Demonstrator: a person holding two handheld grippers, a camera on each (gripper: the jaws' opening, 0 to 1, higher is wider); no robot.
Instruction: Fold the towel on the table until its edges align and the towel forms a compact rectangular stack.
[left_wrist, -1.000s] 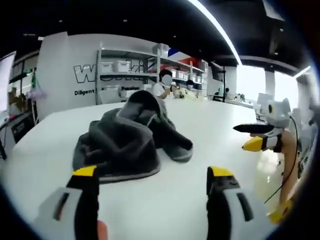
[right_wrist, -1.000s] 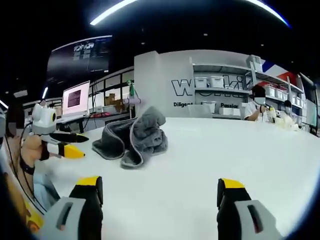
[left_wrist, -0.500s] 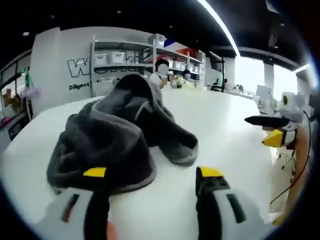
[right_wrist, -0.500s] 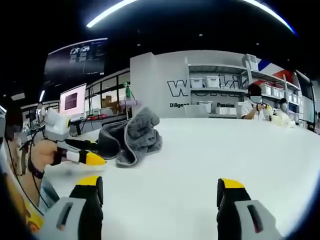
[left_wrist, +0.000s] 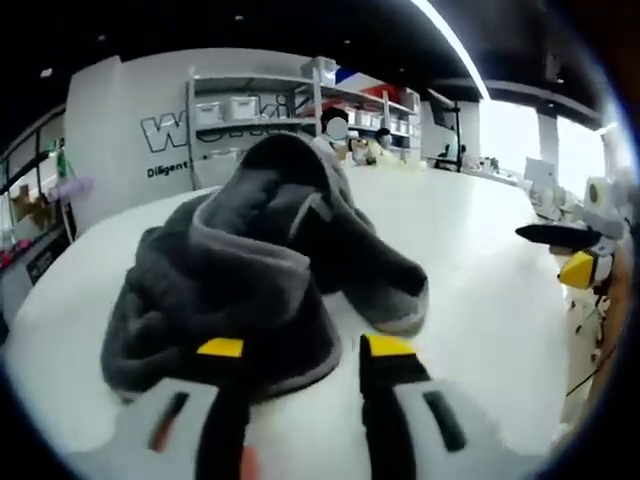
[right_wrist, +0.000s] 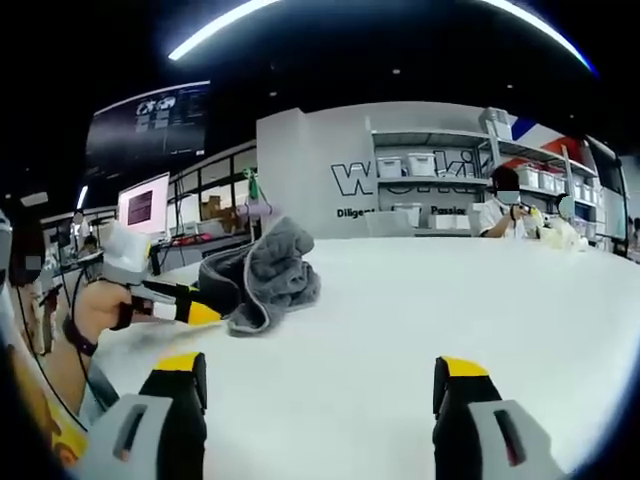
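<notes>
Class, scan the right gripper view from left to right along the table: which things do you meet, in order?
Left gripper → grey towel → bare white table → seated person at the far edge.

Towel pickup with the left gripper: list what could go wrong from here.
1. The towel lies in a crumpled heap, so the left gripper, its jaws narrowed at the near hem, may pinch several layers instead of one edge.
2. The right gripper hangs open over bare table, away from the towel; a one-sided lift would likely drag the heap rather than spread it.
</notes>
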